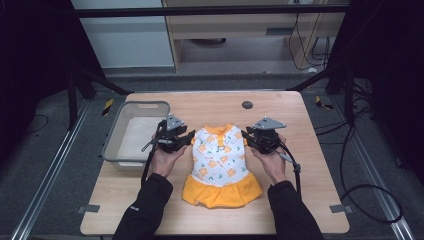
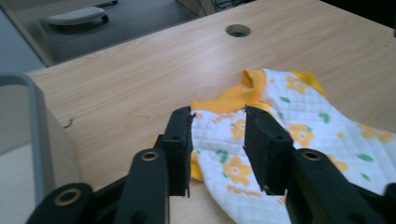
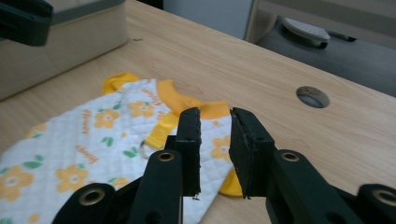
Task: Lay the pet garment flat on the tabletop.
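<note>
The jaws of the left gripper (image 2: 218,128) are held parted, with a clear gap between the two black pads; nothing is pinched, and the quilted cloth of the small dress (image 1: 221,162) is seen through the gap, lying on the wood below. The jaws of the right gripper (image 3: 215,133) are likewise spread a little, with only the dress's shoulder and its orange trim seen beyond them, and no cloth is caught between the pads.

In the high view the left gripper (image 1: 187,138) is placed just beside the dress's left shoulder and the right gripper (image 1: 246,134) just beside its right shoulder, each carried by a hand in a dark sleeve coming in from the near edge.

The dress is laid flat on the worktop (image 1: 300,165), neck pointing away from the person, white with orange flowers and green leaves, an orange collar at the top and an orange ruffled skirt at the near end. A small metal ring (image 3: 144,150) is seen at its chest.

A grey plastic bin (image 1: 131,106) is set on the worktop's left part, just beside the left gripper. A round cable hole (image 1: 247,105) is cut in the worktop beyond the dress.
</note>
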`<state>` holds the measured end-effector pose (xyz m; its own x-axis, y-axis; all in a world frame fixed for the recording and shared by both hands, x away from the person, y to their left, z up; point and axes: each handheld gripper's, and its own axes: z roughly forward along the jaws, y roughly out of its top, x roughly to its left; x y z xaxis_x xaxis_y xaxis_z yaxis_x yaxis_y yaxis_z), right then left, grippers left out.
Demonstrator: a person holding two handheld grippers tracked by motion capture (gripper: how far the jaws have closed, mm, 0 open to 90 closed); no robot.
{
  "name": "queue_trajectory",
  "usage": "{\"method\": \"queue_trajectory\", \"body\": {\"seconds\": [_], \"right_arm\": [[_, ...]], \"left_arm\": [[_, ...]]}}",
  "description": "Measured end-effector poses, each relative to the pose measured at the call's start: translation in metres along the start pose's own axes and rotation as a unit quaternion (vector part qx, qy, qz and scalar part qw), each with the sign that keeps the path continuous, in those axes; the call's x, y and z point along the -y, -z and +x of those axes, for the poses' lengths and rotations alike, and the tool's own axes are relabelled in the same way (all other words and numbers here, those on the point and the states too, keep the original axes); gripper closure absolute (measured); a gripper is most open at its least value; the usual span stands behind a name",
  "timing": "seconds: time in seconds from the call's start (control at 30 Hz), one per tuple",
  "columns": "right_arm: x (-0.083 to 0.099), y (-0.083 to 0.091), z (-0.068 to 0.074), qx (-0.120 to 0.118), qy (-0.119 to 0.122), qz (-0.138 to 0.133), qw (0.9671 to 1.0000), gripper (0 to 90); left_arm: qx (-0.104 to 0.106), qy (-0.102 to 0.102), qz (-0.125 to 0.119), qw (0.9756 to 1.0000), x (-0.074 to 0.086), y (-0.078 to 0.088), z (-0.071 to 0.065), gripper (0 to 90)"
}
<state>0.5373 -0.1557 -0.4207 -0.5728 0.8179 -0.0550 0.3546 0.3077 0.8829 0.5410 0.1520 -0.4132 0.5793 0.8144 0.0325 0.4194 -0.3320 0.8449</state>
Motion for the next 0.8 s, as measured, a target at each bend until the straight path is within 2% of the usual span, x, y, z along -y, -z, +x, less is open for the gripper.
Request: {"method": "queue_trajectory", "body": {"seconds": [0.03, 0.1, 0.13, 0.17, 0.2, 0.23, 0.3, 0.33, 0.4, 0.43, 0.47, 0.5, 0.57, 0.6, 0.7, 0.8], "right_arm": [[0.0, 0.003, 0.002, -0.006, -0.001, 0.0, 1.0, 76.2], [0.004, 0.009, 0.008, -0.027, 0.001, 0.012, 0.9996, 80.2], [0.007, 0.01, 0.01, -0.032, 0.001, 0.017, 0.9993, 81.5], [0.011, 0.011, 0.012, -0.036, 0.001, 0.021, 0.9991, 82.6], [0.011, 0.011, 0.012, -0.036, 0.001, 0.021, 0.9991, 82.6], [0.019, 0.012, 0.017, -0.046, -0.001, 0.032, 0.9984, 85.1], [0.024, 0.012, 0.019, -0.052, -0.004, 0.037, 0.9979, 86.4], [0.033, 0.011, 0.023, -0.06, -0.004, 0.048, 0.997, 87.7], [0.038, 0.01, 0.024, -0.063, -0.002, 0.055, 0.9965, 87.9], [0.048, 0.008, 0.027, -0.066, 0.001, 0.072, 0.9952, 87.8], [0.048, 0.008, 0.027, -0.066, 0.001, 0.072, 0.9952, 87.8], [0.057, 0.005, 0.028, -0.067, 0.005, 0.089, 0.9938, 87.5], [0.066, 0.003, 0.029, -0.068, 0.004, 0.099, 0.9928, 87.1], [0.066, 0.003, 0.029, -0.068, 0.004, 0.099, 0.9928, 87.1], [0.078, -0.001, 0.033, -0.068, 0.008, 0.124, 0.9899, 86.4], [0.082, -0.002, 0.035, -0.069, 0.016, 0.133, 0.9886, 86.2]], "left_arm": [[0.005, -0.007, 0.006, 0.9999, 0.002, 0.002, -0.003, 66.4], [0.018, -0.02, 0.021, 0.9994, 0.012, 0.003, -0.012, 73.5], [0.018, -0.02, 0.021, 0.9994, 0.012, 0.003, -0.012, 75.8], [0.033, -0.021, 0.029, 0.9988, 0.021, 0.002, -0.017, 77.9], [0.033, -0.021, 0.029, 0.9988, 0.021, 0.002, -0.017, 80.5], [0.037, -0.021, 0.037, 0.9984, 0.029, 0.001, -0.022, 82.5], [0.041, -0.018, 0.043, 0.9981, 0.034, -0.001, -0.024, 84.0], [0.046, -0.018, 0.053, 0.9974, 0.041, -0.003, -0.028, 85.6], [0.048, -0.019, 0.057, 0.9971, 0.044, -0.005, -0.028, 85.9], [0.05, -0.016, 0.065, 0.9965, 0.05, -0.009, -0.03, 86.0], [0.05, -0.016, 0.065, 0.9965, 0.05, -0.009, -0.03, 85.9], [0.051, -0.019, 0.078, 0.9955, 0.057, -0.015, -0.031, 85.9], [0.05, -0.026, 0.093, 0.994, 0.064, -0.021, -0.033, 85.8], [0.05, -0.026, 0.093, 0.994, 0.064, -0.021, -0.033, 85.8], [0.049, -0.03, 0.114, 0.9919, 0.074, -0.029, -0.037, 85.4], [0.046, -0.033, 0.111, 0.9922, 0.076, -0.03, -0.039, 85.1]]}}
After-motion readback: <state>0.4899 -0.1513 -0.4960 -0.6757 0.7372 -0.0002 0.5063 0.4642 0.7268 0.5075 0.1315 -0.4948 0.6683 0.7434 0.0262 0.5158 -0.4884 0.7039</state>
